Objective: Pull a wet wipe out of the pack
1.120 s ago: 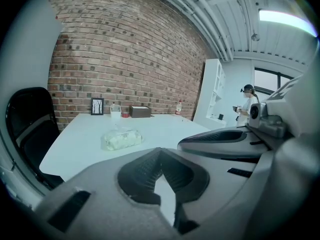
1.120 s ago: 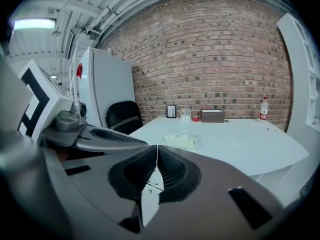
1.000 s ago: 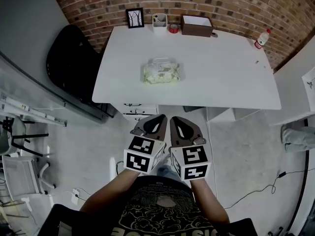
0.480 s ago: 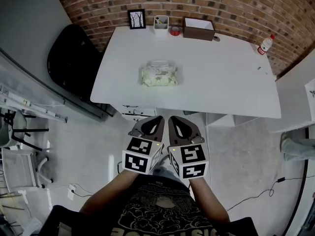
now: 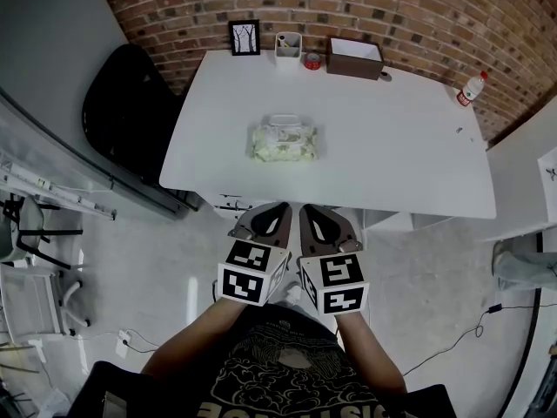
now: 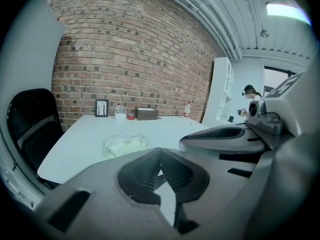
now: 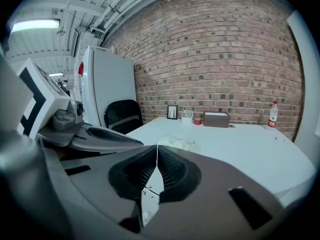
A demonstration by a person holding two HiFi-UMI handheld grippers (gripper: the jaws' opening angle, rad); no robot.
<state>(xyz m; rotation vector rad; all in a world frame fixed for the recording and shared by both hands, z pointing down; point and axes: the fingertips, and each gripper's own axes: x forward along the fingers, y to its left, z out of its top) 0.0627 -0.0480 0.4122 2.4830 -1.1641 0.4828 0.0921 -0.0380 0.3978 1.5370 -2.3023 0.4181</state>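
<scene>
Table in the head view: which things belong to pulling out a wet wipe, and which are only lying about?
For the job:
wet wipe pack
left gripper, shut, empty
right gripper, shut, empty

Lying about:
picture frame
white holder
small red object
brown box
bottle

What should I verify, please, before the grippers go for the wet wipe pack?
1. The wet wipe pack lies flat on the table: ok.
2. Its lid is open: cannot tell.
3. The left gripper is empty: ok, jaws together.
4. The right gripper is empty: ok, jaws together.
5. Both are over the pack: not ok, short of the table's near edge.
</scene>
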